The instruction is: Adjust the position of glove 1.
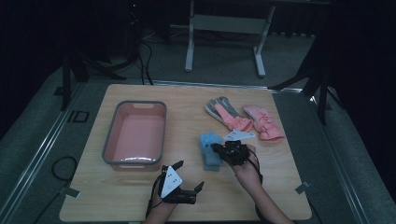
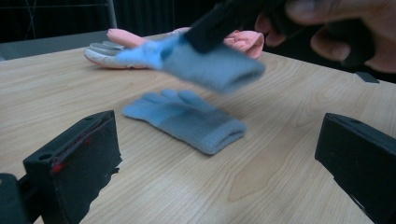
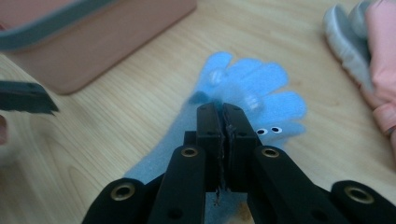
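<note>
One right tool (image 3: 223, 114) pinches a blue glove (image 2: 205, 63); left tool (image 2: 219, 154) gapes wide.

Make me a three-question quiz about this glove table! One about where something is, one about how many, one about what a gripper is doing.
1. Where is the pink bin?
A. left of the gloves
B. right of the gloves
C. on the floor

2. How many blue gloves?
A. one
B. two
C. four

3. The right gripper is:
A. wide open
B. pinching a blue glove
C. holding the bin

Answers:
1 A, the high view shows it left.
2 B, one lifted blue glove, one lying blue glove.
3 B, jaws closed on blue fabric.
</note>
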